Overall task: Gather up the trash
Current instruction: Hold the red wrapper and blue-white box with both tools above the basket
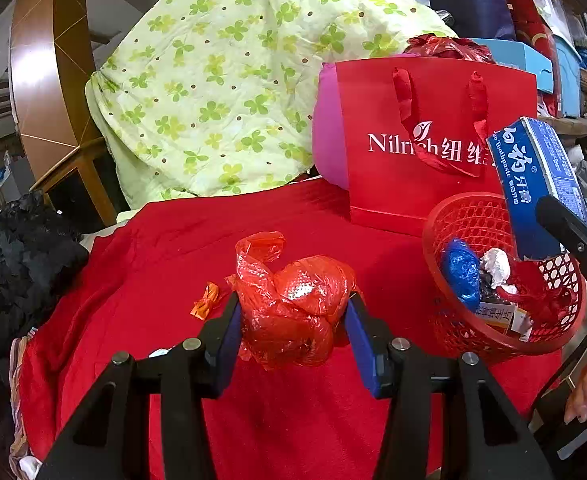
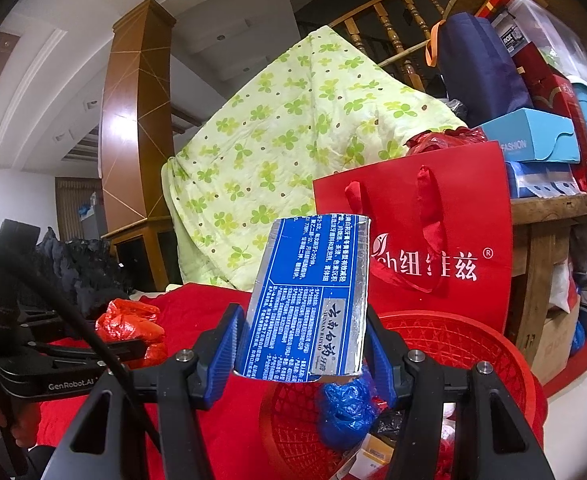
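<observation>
Crinkled red film, thin and glossy: the wadded red plastic bag (image 1: 293, 308) sits clamped between the blue pads of the left gripper (image 1: 293, 320), over the red cloth (image 1: 165, 256) that covers the table; whether it is lifted clear or touching the cloth cannot be told. Likely near weightless, soft, springy, a little slick; it will compress rather than resist, so the hold belongs on the dense knotted middle, not the loose tail sticking up at its upper left, which would probably slide out. Printed cardboard next: the right gripper (image 2: 301, 340) is closed on a blue toothpaste box (image 2: 309, 304), pads pressing its two long side edges, the carton tilted and held above the red mesh basket (image 2: 465, 344). Box looks empty, open at the near end with a ragged silver lining, light, stiff along its length yet easily crushed across the panels; a moderate squeeze near the lower end seems enough. Basket is rigid lattice plastic, round, already holding a blue plastic wad (image 2: 345, 412), white crumpled paper (image 1: 495, 265) and a small carton. Orange candy wrapper (image 1: 206, 300) lies on the cloth just left of the bag, tiny, flat, twisted; it will want a fingertip pinch. Red paper gift bag (image 1: 433, 140) stands behind the basket, upright, ribbon handles hanging.
</observation>
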A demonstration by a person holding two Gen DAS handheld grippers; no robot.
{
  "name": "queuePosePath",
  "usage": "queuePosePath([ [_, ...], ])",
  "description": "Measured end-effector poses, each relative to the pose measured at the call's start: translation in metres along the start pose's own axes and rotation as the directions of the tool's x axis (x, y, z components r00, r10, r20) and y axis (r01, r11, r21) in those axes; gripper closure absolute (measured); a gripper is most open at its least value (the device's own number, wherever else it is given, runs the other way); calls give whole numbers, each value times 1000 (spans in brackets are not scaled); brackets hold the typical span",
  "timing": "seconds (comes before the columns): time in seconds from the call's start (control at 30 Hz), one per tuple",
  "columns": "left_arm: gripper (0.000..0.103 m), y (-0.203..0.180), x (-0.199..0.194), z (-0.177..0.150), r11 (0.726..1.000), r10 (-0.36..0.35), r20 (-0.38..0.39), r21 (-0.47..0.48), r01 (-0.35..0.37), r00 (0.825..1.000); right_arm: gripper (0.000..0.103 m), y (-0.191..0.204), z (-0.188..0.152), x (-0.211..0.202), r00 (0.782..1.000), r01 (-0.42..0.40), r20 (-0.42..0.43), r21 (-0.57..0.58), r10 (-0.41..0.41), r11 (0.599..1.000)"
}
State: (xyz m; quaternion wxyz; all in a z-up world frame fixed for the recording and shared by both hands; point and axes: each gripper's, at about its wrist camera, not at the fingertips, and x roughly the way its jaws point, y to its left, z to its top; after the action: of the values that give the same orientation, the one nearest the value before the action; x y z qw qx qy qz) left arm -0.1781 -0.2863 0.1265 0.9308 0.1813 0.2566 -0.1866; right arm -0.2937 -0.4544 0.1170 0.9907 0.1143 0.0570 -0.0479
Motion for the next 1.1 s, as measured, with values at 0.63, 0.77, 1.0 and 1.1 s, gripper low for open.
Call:
queuePosePath([
  [0.63,51,-22,-6,12,999,-20,25,44,18,999,42,-9,4,-6,1000,9,13,17,-9,1000],
  [0.77,51,-27,-4,13,998,-25,23,51,24,999,42,-11,4,-8,1000,16,13,23,-16,1000],
  [1.0,51,-35,0,15,998,-36,20,60,34,999,42,-18,4,-11,1000,20,14,38,-21,999],
  [1.1,51,-39,1,16,997,-40,17,62,39,999,42,-20,4,-12,1000,22,14,45,-22,999],
])
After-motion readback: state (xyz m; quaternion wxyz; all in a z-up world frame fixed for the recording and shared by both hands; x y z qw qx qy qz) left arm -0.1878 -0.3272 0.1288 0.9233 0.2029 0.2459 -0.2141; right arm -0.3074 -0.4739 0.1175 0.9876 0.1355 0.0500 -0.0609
